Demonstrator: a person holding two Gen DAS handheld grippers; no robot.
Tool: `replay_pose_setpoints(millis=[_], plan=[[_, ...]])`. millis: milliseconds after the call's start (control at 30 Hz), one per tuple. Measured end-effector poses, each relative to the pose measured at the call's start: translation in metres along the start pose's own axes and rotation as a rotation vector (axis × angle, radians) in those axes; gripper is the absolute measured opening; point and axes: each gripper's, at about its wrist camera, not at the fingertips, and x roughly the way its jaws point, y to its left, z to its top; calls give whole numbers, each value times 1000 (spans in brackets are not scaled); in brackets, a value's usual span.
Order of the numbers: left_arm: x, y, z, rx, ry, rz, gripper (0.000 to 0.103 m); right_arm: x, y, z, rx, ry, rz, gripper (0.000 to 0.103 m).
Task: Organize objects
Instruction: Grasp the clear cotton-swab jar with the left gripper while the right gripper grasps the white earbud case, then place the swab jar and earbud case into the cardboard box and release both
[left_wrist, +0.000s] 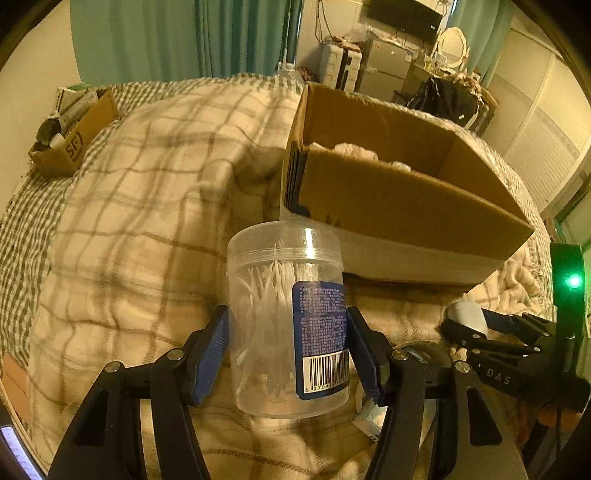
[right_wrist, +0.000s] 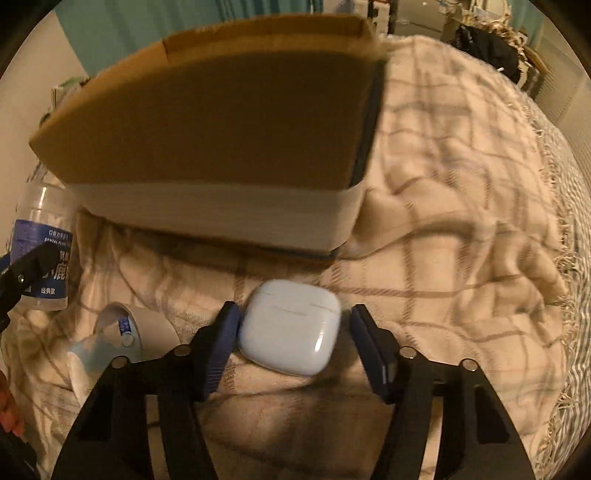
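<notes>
Floss-pick jar (left_wrist: 288, 321), clear and upright, sits clamped between the left gripper (left_wrist: 288, 350) fingers, label reading "DENTAL FLOSS" above a barcode; the white earbud case (right_wrist: 290, 326) lies on the bed between the right gripper (right_wrist: 291, 347) fingers, spread, not yet gripping. Beyond both waits the cardboard box (left_wrist: 388, 199), likely their destination.

The dental floss jar (right_wrist: 40, 254) is showing "DENTAL FLOSS" and Chinese characters on its blue label; in the left wrist view its barcode (left_wrist: 327, 369) is reading "6 9704", the rest blurred. The right gripper (left_wrist: 467, 325) is bearing "DAS". The small cardboard box (left_wrist: 74, 144) is displaying an "SF" logo
</notes>
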Motion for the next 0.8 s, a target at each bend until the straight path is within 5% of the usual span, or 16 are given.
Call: replay_pose_setpoints(millis=[367, 800], plan=[[-15, -1, -21, 0, 10, -45, 63, -42, -12, -16, 48, -101, 18, 53], [-99, -17, -29, 21, -143, -96, 63, -142, 26, -49, -25, -268, 52, 53]])
